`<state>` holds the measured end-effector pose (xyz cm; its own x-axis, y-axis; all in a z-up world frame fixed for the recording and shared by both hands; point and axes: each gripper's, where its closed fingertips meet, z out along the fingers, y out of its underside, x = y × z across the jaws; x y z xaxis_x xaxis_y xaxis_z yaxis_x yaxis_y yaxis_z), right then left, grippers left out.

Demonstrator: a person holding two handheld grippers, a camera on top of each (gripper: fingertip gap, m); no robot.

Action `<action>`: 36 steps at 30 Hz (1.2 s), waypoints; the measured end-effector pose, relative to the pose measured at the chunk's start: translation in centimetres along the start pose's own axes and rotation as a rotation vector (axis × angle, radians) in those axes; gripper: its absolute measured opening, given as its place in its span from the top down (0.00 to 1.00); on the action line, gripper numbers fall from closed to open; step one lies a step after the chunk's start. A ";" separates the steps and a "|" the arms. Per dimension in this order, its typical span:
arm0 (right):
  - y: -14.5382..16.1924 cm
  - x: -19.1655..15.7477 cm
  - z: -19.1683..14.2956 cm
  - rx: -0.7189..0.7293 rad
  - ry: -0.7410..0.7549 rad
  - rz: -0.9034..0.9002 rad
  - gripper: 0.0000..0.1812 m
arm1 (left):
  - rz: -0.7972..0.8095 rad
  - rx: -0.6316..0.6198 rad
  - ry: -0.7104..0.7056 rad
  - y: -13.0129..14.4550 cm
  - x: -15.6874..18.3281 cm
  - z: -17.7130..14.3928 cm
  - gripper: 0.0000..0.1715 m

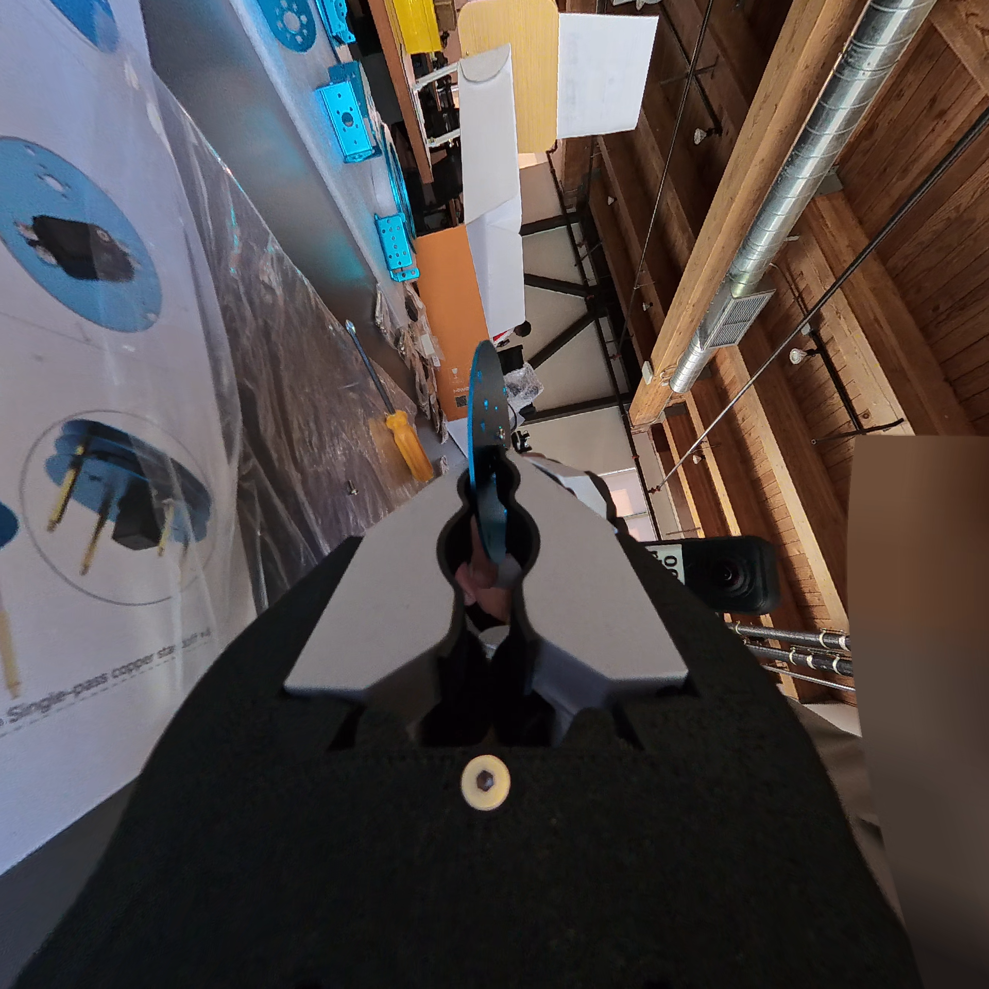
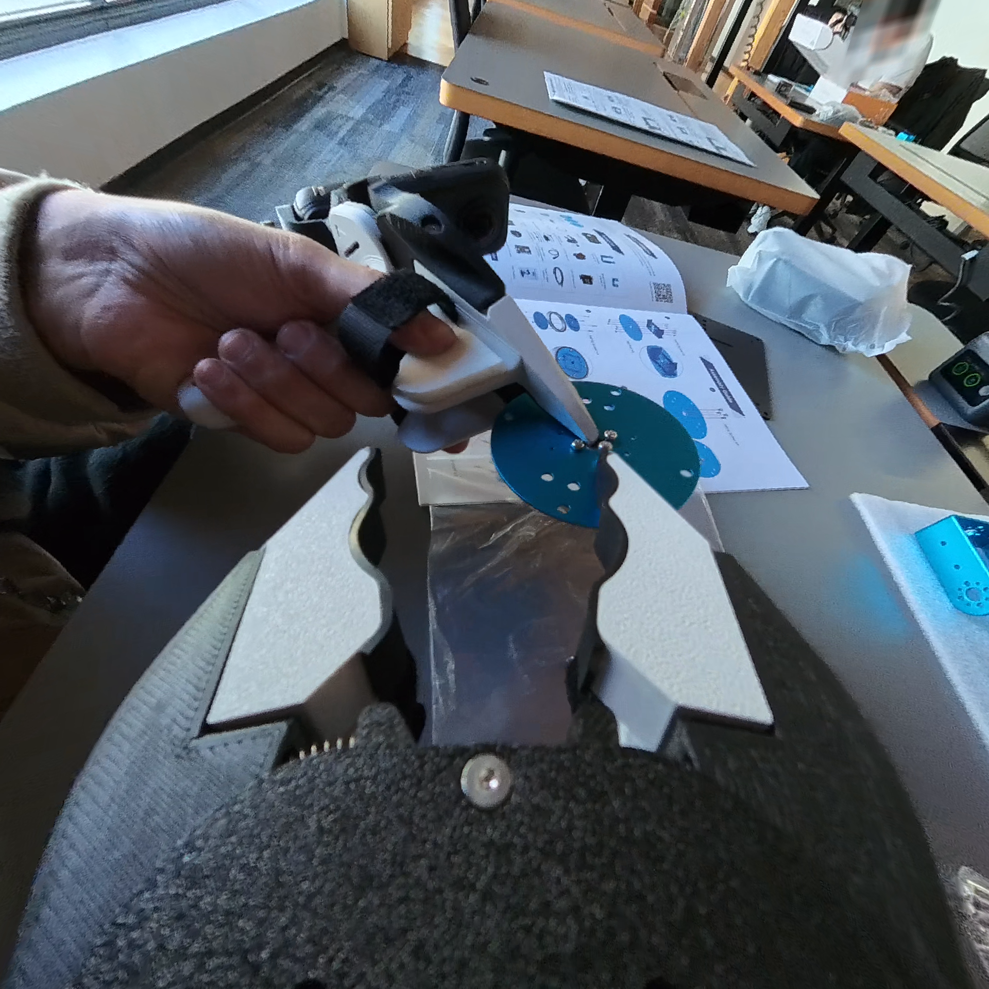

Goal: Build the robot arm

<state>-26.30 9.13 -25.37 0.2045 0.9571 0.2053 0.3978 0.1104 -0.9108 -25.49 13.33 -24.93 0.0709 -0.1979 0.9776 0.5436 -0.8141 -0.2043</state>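
A blue round metal disc [image 2: 540,455] with several holes is held above the grey table [image 2: 835,428]. My left gripper [image 2: 588,436], held by a hand [image 2: 176,299], is shut on the disc near three small screws [image 2: 607,436]. In the left wrist view the disc [image 1: 484,406] stands edge-on between the closed fingers of the left gripper [image 1: 489,468]. My right gripper [image 2: 489,465] is open and empty. Its right fingertip [image 2: 610,463] lies against the disc by the screws.
An open picture manual [image 2: 642,342] and a clear plastic bag [image 2: 508,578] lie under the disc. A yellow-handled screwdriver [image 1: 406,439], blue metal brackets [image 1: 348,115], [image 2: 958,556], an orange box [image 1: 449,299] and a white wrapped bundle [image 2: 819,289] sit on the table. Other desks stand behind.
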 end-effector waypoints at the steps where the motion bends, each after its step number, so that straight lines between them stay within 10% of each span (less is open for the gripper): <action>1: -0.1 -0.1 -0.1 0.007 0.002 0.005 0.57 | -0.002 0.001 0.000 -0.1 -0.1 0.0 0.98; 16: 0.1 0.4 0.3 -0.023 0.023 0.026 0.57 | 0.019 0.001 -0.025 0.1 -0.8 0.1 0.98; 23: -0.2 3.2 -1.7 -0.132 0.069 -0.006 0.86 | 0.180 0.002 -0.126 0.1 -1.3 -0.1 0.98; 36: 2.8 3.2 -1.0 -0.623 -0.393 -0.892 0.95 | 0.110 -0.098 -0.126 1.7 -3.0 0.7 0.98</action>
<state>-23.56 12.26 -26.92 -0.6195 0.6350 0.4615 0.6553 0.7420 -0.1413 -24.15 12.92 -28.16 0.2330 -0.2233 0.9465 0.4436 -0.8417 -0.3078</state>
